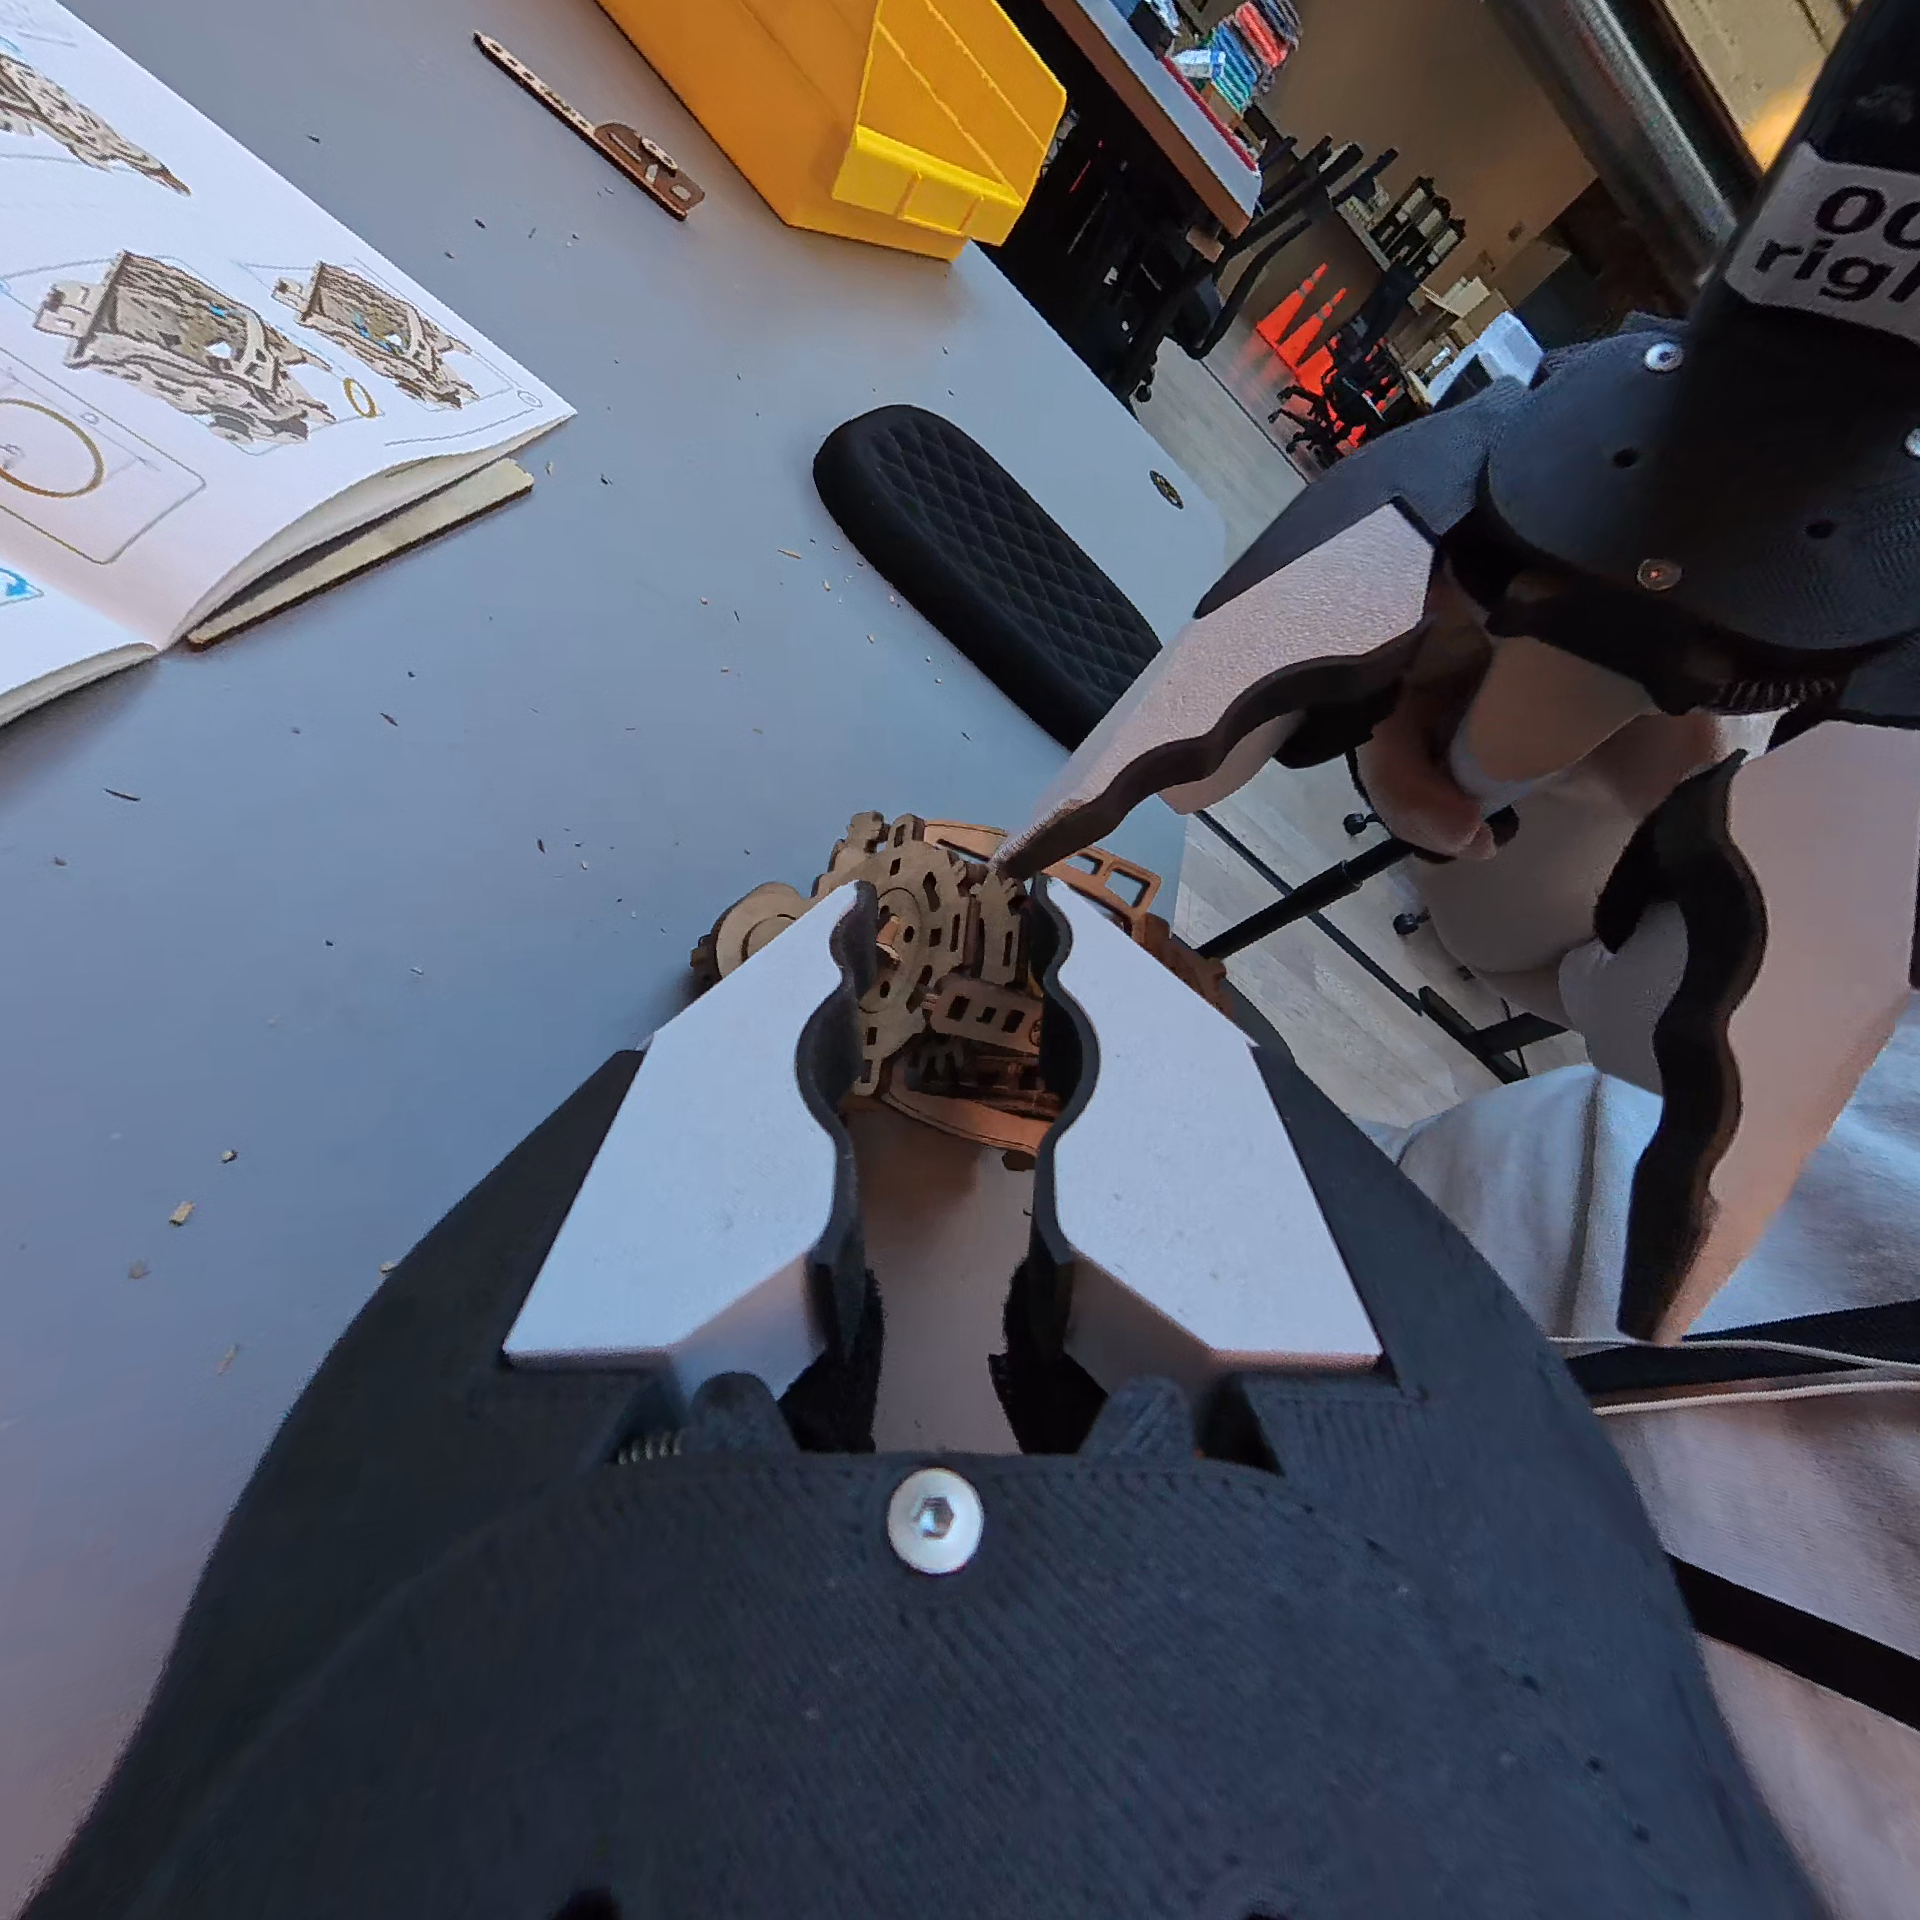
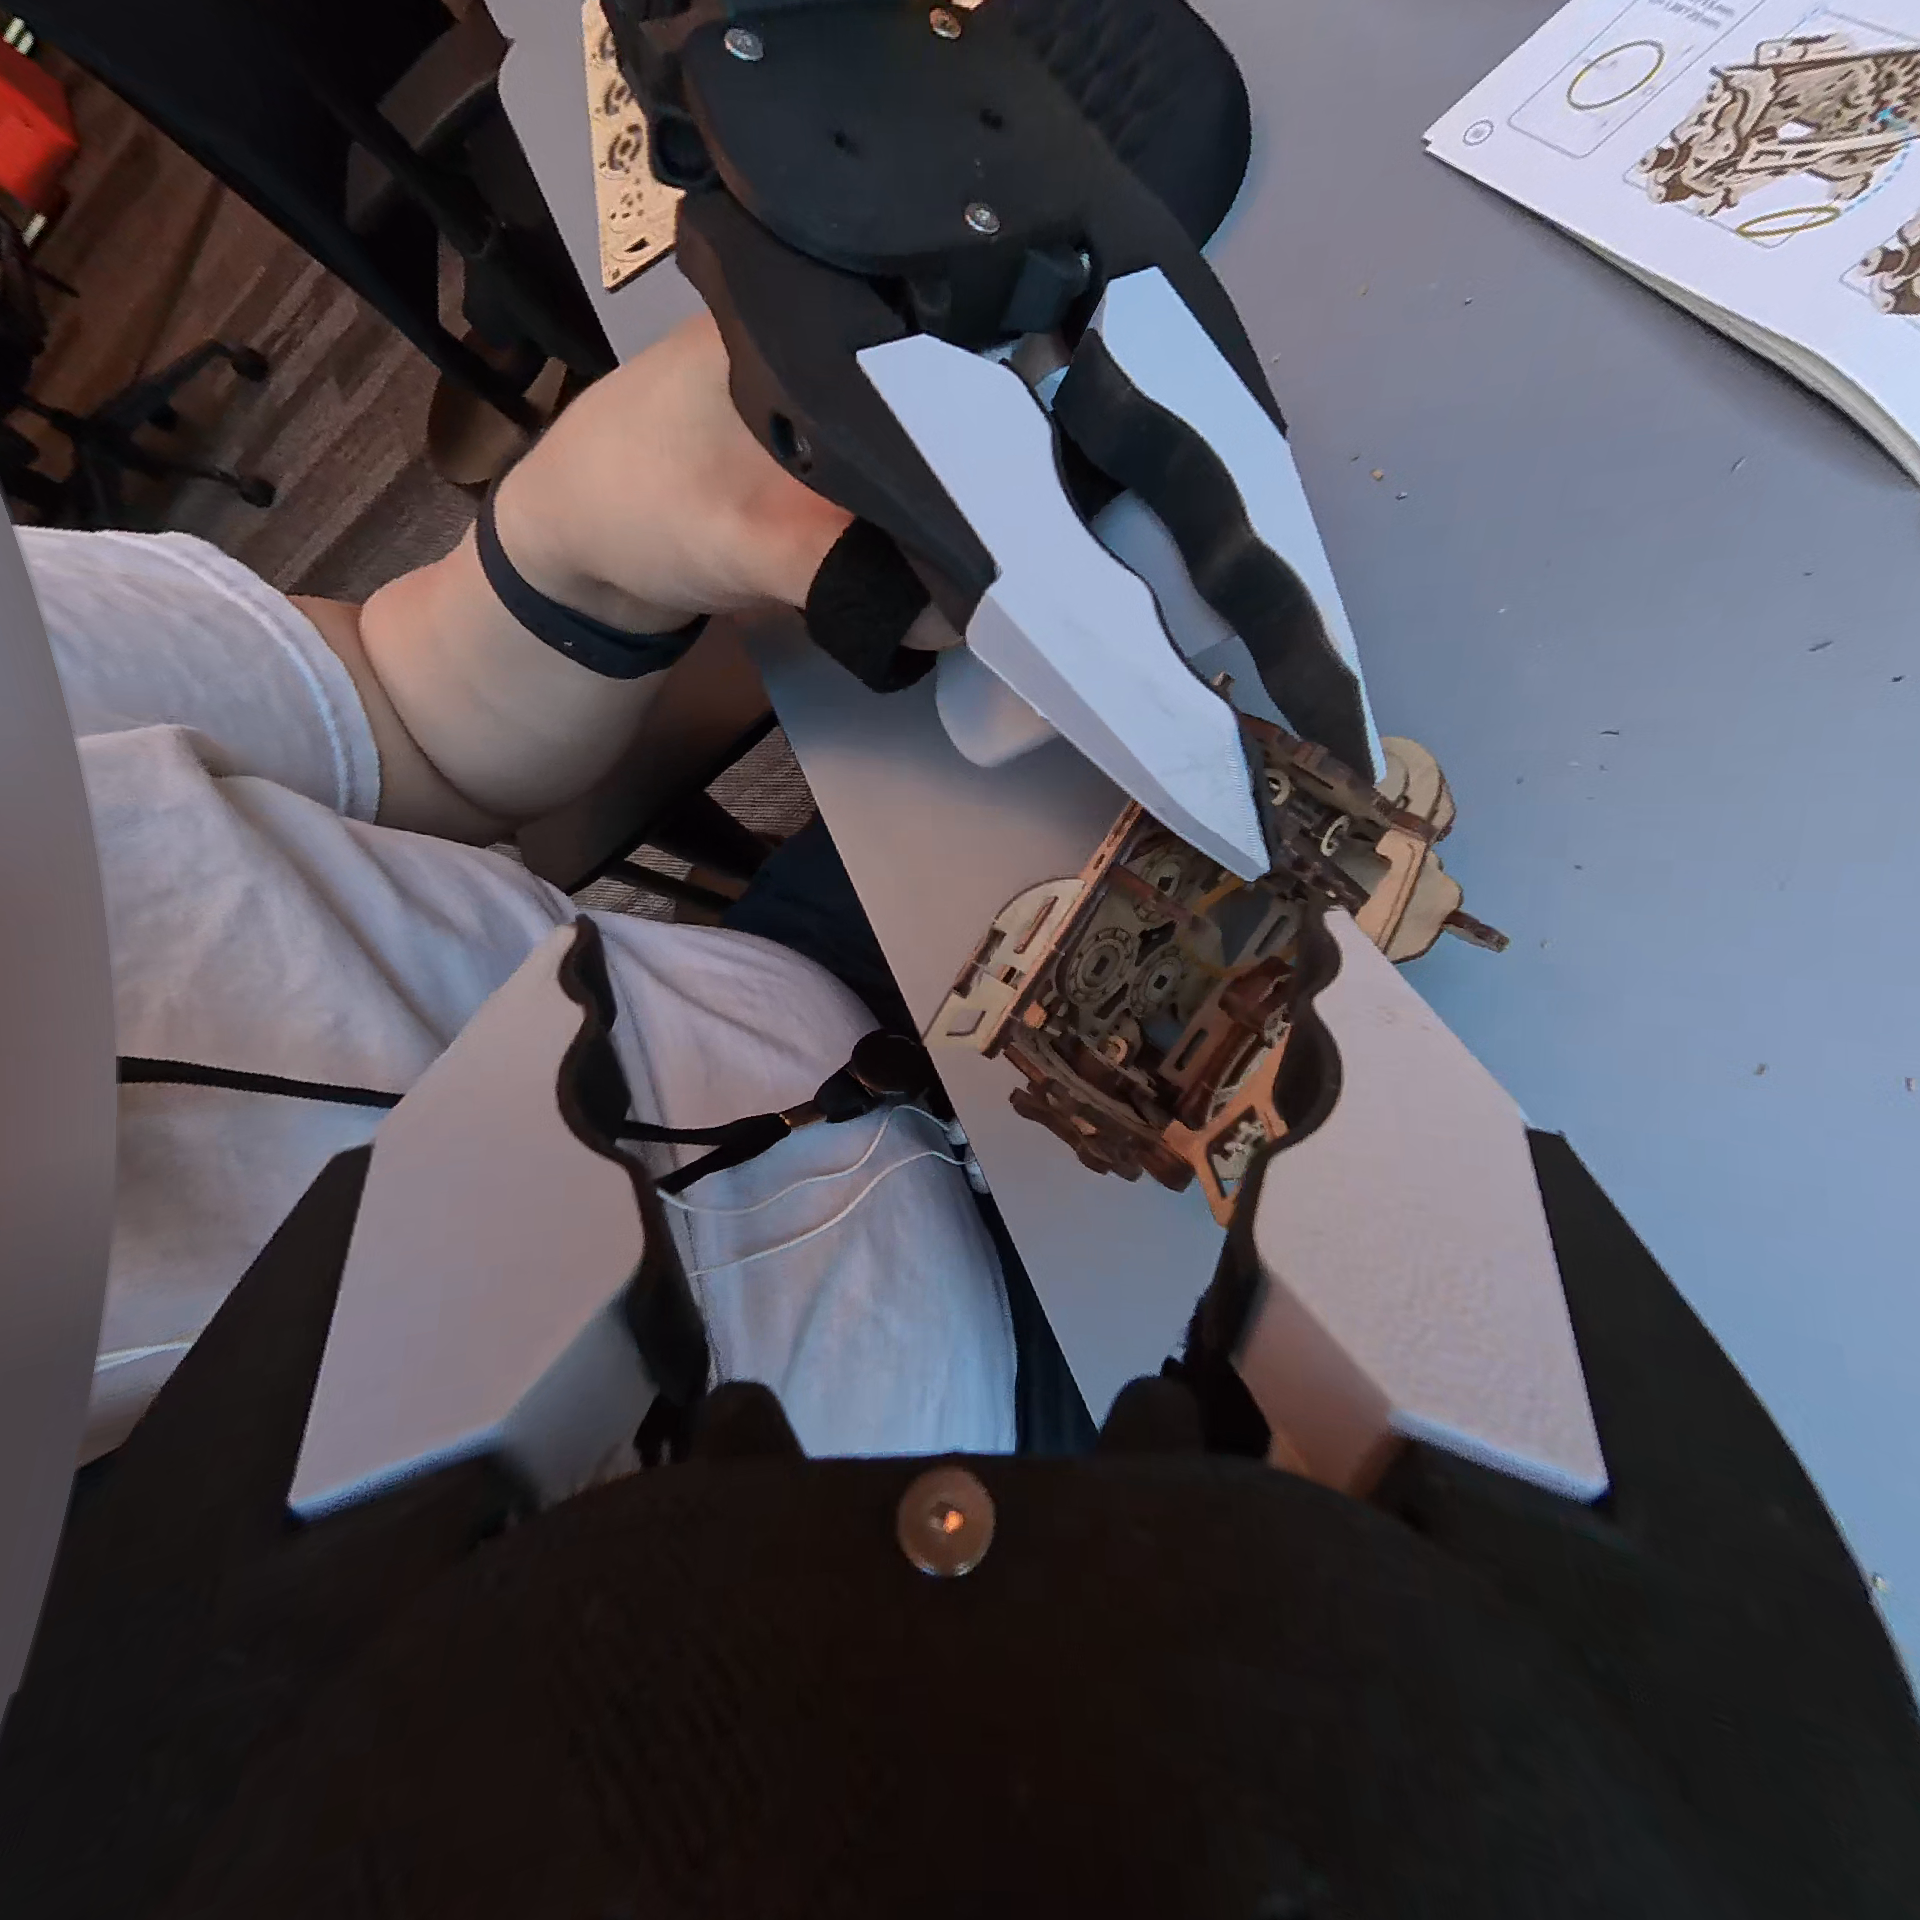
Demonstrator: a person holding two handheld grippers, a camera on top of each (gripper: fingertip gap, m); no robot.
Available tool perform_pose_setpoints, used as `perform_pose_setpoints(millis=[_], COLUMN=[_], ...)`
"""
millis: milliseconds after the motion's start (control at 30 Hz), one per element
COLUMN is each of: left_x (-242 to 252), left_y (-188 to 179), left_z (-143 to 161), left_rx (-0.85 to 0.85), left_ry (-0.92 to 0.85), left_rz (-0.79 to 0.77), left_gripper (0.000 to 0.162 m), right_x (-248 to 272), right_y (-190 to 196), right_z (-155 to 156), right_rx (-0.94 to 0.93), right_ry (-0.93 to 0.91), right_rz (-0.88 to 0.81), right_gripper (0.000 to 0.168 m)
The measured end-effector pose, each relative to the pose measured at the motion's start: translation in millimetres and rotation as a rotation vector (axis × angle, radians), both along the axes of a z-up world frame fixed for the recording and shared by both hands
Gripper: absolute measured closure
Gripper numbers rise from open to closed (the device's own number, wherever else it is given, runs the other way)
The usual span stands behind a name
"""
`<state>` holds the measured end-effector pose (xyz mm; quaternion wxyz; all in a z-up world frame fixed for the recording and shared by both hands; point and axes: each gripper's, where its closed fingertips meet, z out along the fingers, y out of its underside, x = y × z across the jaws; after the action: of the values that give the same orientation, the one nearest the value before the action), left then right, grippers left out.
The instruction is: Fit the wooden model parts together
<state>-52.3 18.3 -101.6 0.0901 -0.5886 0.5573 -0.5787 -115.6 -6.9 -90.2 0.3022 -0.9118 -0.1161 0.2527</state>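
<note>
Wooden model (image 2: 1174,997) sitting at the near edge of the grey table (image 1: 520,831), left gripper (image 1: 945,899) clamped onto its gears, right gripper (image 2: 945,935) spread wide with one fingertip (image 1: 1013,857) poking the model's top, instruction booklet (image 1: 208,343) well beyond the model, yellow bin (image 1: 831,114) further off

- The wooden model (image 1: 940,966) is pale laser-cut ply, edges burnt brown.
- The table (image 1: 416,831) is smooth matt grey, dusted with splinters.
- The bin (image 1: 862,114) is glossy yellow plastic.
- The booklet (image 1: 208,343) is smooth white paper.
- The left gripper (image 1: 948,894) has matt black ribbed plastic.
</note>
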Motion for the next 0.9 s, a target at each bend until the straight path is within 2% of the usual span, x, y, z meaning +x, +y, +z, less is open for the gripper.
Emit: perform_pose_setpoints(millis=[500, 900], left_x=[-0.7, -2.2], left_y=[0.6, 1.1], left_z=[-0.7, -1.0], left_rx=[-0.005, -0.018], left_ry=[-0.003, -0.01], left_rz=[0.061, 0.061], left_gripper=[0.134, 0.134], right_x=[0.4, 2.0], right_y=[8.1, 6.1], right_z=[-23.3, -20.4], right_rx=[0.032, 0.034], right_ry=[-0.302, -0.255], right_rz=[-0.07, -0.097], right_gripper=[0.043, 0.053])
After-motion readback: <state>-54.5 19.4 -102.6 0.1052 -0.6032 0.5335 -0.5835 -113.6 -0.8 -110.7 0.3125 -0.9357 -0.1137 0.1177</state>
